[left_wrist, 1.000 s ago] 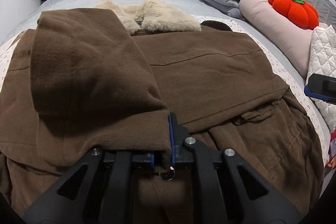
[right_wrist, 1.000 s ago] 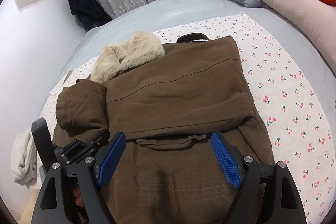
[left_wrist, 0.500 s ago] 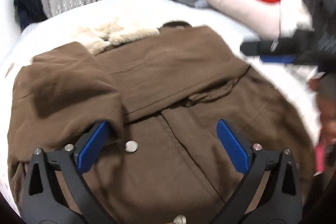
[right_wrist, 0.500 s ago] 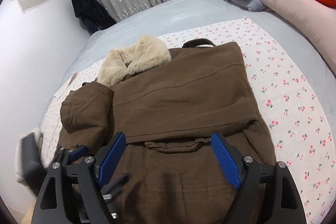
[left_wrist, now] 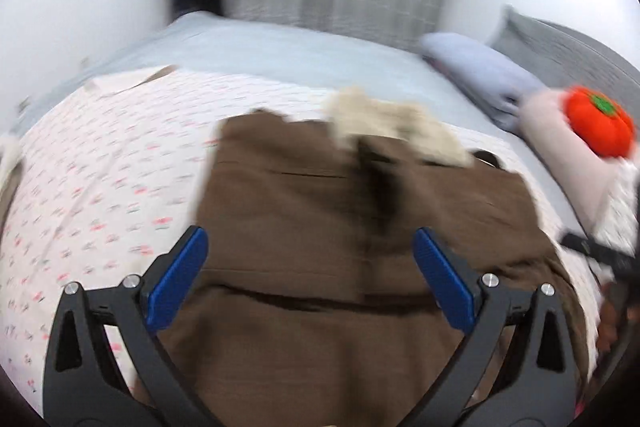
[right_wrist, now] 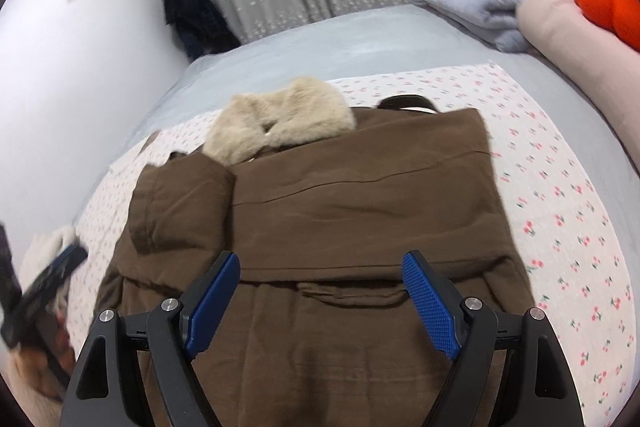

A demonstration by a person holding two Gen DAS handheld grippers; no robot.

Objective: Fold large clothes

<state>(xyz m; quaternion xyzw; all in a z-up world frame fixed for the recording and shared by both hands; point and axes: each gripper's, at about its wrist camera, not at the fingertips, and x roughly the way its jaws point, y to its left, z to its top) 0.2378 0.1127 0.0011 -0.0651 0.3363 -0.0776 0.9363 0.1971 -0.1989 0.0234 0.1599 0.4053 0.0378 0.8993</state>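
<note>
A large brown coat (right_wrist: 360,211) with a beige fur collar (right_wrist: 280,119) lies on the cherry-print sheet (right_wrist: 560,211), both sleeves folded over its body. It also shows, blurred, in the left wrist view (left_wrist: 320,227). My left gripper (left_wrist: 308,283) is open and empty above the coat's lower left part. My right gripper (right_wrist: 320,303) is open and empty above the coat's lower middle. The left gripper's blurred shape (right_wrist: 44,283) shows at the left edge of the right wrist view.
Folded grey blanket (right_wrist: 472,3), pink pillow (right_wrist: 568,27) and an orange pumpkin cushion (right_wrist: 604,3) lie at the bed's right. A dark garment (right_wrist: 192,11) hangs by the curtain. A white cloth (right_wrist: 44,251) lies at the left bed edge.
My left gripper let go of the folded left sleeve, opened, and swung back and to the left. The sleeve now rests on the coat. The right gripper stayed open and rose slightly.
</note>
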